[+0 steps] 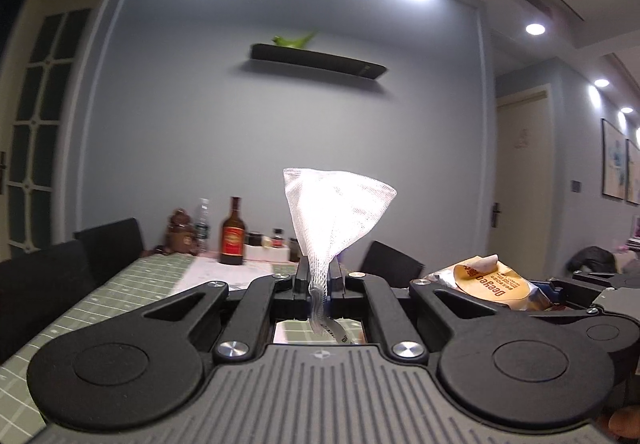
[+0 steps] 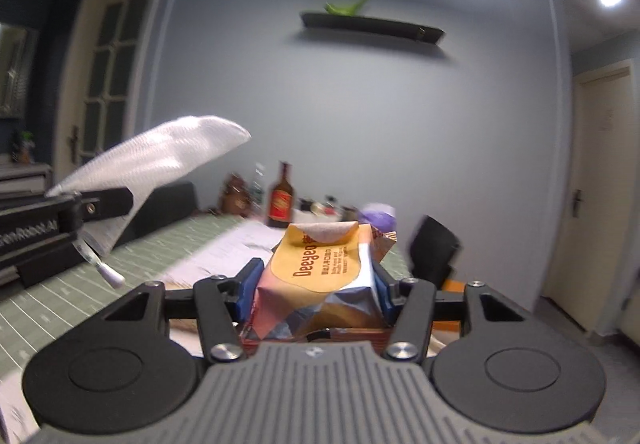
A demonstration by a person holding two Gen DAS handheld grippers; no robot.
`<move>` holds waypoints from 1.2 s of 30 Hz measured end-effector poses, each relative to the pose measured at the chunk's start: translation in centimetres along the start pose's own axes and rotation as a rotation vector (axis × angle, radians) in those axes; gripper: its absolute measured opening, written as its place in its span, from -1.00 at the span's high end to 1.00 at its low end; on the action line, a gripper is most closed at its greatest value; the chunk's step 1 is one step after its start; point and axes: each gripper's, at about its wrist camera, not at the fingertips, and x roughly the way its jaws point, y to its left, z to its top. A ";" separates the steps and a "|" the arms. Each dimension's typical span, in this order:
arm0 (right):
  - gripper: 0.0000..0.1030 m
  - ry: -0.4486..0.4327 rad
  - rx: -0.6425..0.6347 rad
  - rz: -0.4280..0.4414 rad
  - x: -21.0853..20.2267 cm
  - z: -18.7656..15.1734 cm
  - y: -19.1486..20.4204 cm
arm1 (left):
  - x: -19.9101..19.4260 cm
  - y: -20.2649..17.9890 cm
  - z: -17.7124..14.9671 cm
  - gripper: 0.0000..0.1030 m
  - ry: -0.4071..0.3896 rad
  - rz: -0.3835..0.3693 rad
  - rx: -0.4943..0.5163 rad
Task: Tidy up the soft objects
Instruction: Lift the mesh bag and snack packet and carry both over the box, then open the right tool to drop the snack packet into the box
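**Both grippers loaded above the table**

The left gripper (image 1: 319,276) is clenched on a white mesh bag (image 1: 334,210). Its jaws meet on the gathered neck of the bag, and the rest fans upward and outward above the fingertips. A thin strip with a white tab hangs from the pinched end below the jaws. In the right wrist view the same bag (image 2: 160,160) juts up and to the right from the left gripper (image 2: 106,204) at the left edge of the picture, well clear of the table.

The right gripper (image 2: 314,294) grasps a tissue pack (image 2: 320,272), orange and cream with "Deeyeo" printed on it. The blue pads (image 2: 245,294) press in on both sides of the pack, whose wrapper is crumpled between them. A flap on the top of the pack is peeled back. The left wrist view shows the pack (image 1: 490,282) just to the right of the left gripper, at about the same height.

Below both lies a table (image 1: 132,284) with a green checked cloth. At its far end, against the grey wall, stand a brown bottle (image 1: 232,234) with a red label, a clear bottle and some small jars. Dark chairs (image 1: 108,244) stand along the table's left side, and another at the right. A dark shelf (image 1: 316,60) on the wall carries a green object.
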 end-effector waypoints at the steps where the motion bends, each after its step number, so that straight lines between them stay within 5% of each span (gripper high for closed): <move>1: -0.07 0.020 -0.011 -0.014 0.0 -0.2 -0.7 | 0.3 -0.5 -0.1 0.88 0.012 -0.017 0.000; 11: -0.07 0.342 0.033 -0.068 3.6 -4.9 -7.3 | 3.1 -4.2 -2.5 0.88 0.135 -0.125 0.025; 17: -0.07 0.521 0.152 -0.059 7.5 -8.0 -9.2 | 3.9 -5.8 -3.9 0.88 0.167 -0.123 0.072; 36: -0.30 0.545 0.052 -0.079 8.1 -7.2 -8.1 | 4.6 -6.3 -4.3 0.88 0.218 -0.148 0.067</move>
